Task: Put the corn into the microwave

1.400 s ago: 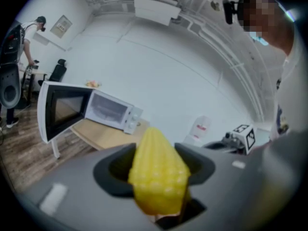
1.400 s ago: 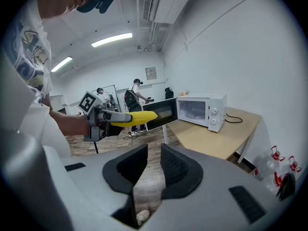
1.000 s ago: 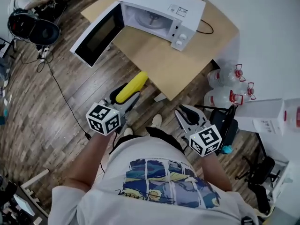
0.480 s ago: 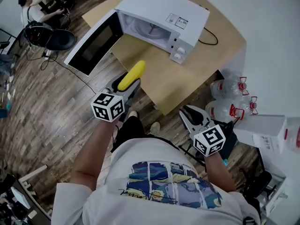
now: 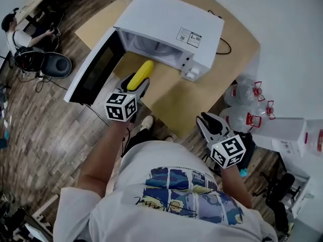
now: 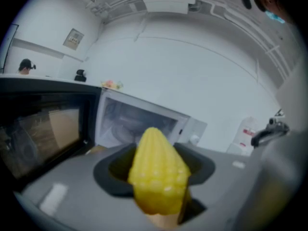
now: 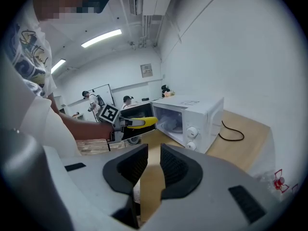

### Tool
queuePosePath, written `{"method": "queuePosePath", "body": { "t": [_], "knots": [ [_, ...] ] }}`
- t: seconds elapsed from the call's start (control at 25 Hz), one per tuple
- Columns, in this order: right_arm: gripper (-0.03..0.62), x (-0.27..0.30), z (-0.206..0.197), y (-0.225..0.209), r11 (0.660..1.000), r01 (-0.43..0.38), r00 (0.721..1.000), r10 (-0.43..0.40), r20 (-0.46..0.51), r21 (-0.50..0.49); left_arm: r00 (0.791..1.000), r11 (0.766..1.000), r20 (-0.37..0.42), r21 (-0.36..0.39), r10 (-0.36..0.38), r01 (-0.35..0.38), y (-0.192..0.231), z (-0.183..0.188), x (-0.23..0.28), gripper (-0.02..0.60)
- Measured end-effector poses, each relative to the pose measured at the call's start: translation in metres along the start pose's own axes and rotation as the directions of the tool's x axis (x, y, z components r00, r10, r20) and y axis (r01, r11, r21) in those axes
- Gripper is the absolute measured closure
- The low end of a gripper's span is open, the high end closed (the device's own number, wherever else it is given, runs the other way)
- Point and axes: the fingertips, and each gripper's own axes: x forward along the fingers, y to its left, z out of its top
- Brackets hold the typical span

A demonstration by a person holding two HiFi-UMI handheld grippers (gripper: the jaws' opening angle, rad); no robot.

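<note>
The yellow corn (image 5: 140,75) lies lengthwise between the jaws of my left gripper (image 5: 136,82), which is shut on it. Its tip points at the open cavity of the white microwave (image 5: 171,26), just outside the opening and above the table. In the left gripper view the corn (image 6: 159,174) fills the middle, with the microwave (image 6: 139,124) straight ahead. My right gripper (image 5: 209,122) hangs off the table's near edge with its jaws slightly apart and nothing between them. The right gripper view shows its own jaws (image 7: 150,170), and beyond them the corn (image 7: 141,122) beside the microwave (image 7: 192,117).
The microwave door (image 5: 93,69) swings wide open to the left, past the wooden table (image 5: 176,97). A black cord (image 5: 222,39) trails behind the microwave. Water bottles (image 5: 242,92) and a white box (image 5: 280,130) stand on the floor at right. A seated person (image 5: 15,32) is far left.
My left gripper has carried the corn forward from over the floor, across the table's near edge, to the microwave's opening. The right gripper has moved forward with the body, still empty.
</note>
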Motion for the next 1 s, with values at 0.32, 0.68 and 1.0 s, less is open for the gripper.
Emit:
{"method": "queuePosePath", "body": {
  "t": [0.32,0.68,1.0],
  "knots": [
    [0.519,0.016,0.013,-0.019,0.988,0.143,0.99,-0.142,-0.008,0.058,0.998,0.998,-0.05,0.043,-0.034,0.036,0.046,0.008,0.075,0.329],
    [0.519,0.018,0.011,-0.029,0.947,0.289,0.957,-0.287,-0.036,0.139,0.989,0.99,-0.125,0.114,-0.075,0.089,0.074,0.004,0.149,0.33],
    [0.519,0.014,0.008,-0.038,0.912,0.373,0.928,-0.364,-0.081,0.169,0.982,0.98,-0.175,0.169,-0.072,0.102,0.09,0.0,0.208,0.33]
  ]
}}
